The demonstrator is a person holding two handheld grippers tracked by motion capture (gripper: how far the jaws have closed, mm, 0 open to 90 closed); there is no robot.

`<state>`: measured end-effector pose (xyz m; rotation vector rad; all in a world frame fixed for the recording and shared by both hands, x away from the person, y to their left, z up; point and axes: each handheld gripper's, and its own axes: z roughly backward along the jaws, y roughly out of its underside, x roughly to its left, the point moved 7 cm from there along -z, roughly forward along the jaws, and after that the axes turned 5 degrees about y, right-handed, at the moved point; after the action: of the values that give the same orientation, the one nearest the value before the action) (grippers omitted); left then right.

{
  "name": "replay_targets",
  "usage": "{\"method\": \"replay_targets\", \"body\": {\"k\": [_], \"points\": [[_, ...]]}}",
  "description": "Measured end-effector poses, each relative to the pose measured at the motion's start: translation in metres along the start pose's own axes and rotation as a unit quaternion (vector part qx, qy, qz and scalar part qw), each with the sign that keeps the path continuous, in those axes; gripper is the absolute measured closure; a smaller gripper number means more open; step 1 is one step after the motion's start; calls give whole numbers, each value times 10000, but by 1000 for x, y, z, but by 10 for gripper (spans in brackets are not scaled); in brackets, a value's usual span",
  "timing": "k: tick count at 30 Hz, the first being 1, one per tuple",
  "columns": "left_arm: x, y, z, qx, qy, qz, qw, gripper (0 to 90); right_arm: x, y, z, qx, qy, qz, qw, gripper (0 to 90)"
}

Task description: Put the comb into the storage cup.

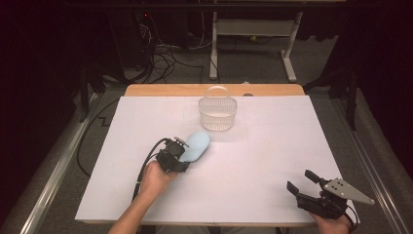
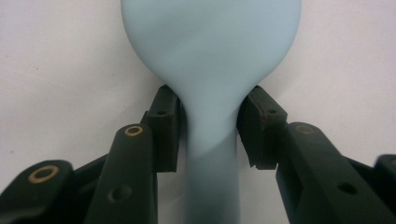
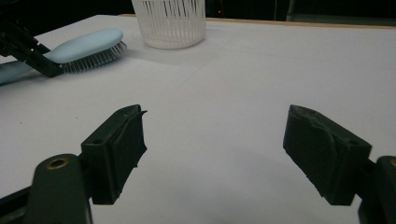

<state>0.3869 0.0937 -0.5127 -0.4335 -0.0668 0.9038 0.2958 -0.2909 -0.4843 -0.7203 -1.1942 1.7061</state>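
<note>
Left claw (image 2: 208, 135) clamped on hairbrush (image 2: 210, 70) neck, brush flat on worktop (image 1: 272, 161); right claw (image 3: 229, 158) wide, holding nothing.

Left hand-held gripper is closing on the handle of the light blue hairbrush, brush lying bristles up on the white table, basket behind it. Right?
Not quite: the hairbrush lies bristles down, as the right gripper view shows. The rest holds: the left hand-held gripper has its jaws around the handle where it meets the head, on the white table, with the basket behind it.
</note>
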Motion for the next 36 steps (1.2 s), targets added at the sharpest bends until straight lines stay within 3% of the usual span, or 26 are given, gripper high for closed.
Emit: {"method": "replay_targets", "body": {"k": [19, 29, 36], "points": [[0, 0, 1, -43, 72, 31, 10000, 673, 0, 0, 0, -12, 18, 20, 10000, 213], [0, 3, 2, -271, 150, 50, 9995, 675, 1, 0, -1, 21, 33, 52, 10000, 214], [-4, 12, 17, -673, 317, 24, 9972, 675, 2, 0, -1, 19, 55, 103, 9999, 215]]}}
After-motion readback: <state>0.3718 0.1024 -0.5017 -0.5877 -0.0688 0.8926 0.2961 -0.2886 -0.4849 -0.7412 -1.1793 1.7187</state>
